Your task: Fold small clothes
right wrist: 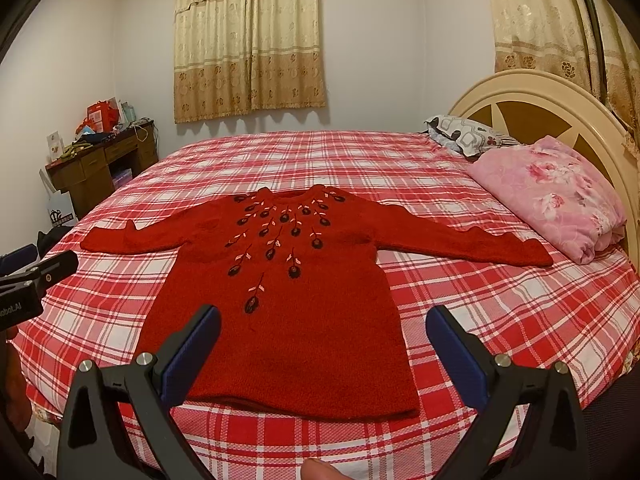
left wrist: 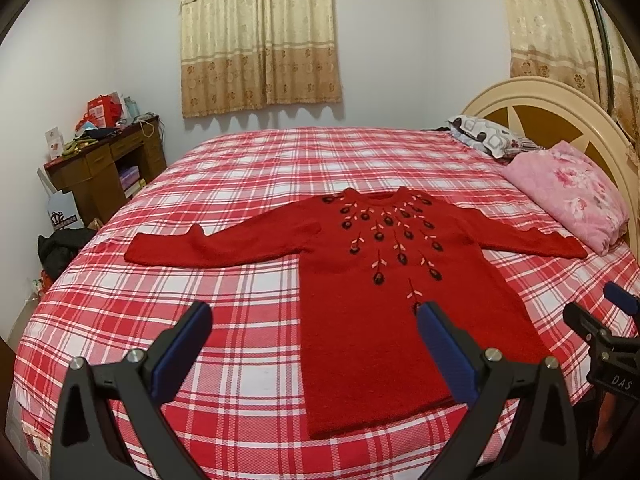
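Lying flat and face up on the red plaid bedspread [left wrist: 240, 184], the red knit sweater [left wrist: 360, 340] has both sleeves spread wide and its hem toward the camera in the left wrist view. The left gripper [left wrist: 314, 320] hovers above the hem's left side, jaws wide apart, empty. A folded pink floral blanket [left wrist: 568, 192] sits by the cream headboard [left wrist: 532, 92].

From the right wrist view, the right gripper [right wrist: 324, 324] hangs over the sweater's [right wrist: 296, 332] lower body, blue-padded fingers [right wrist: 192, 356] spread and gripping nothing. A fingertip [right wrist: 316, 470] shows at the bottom edge. A brown desk [right wrist: 96, 168] stands by the far wall.
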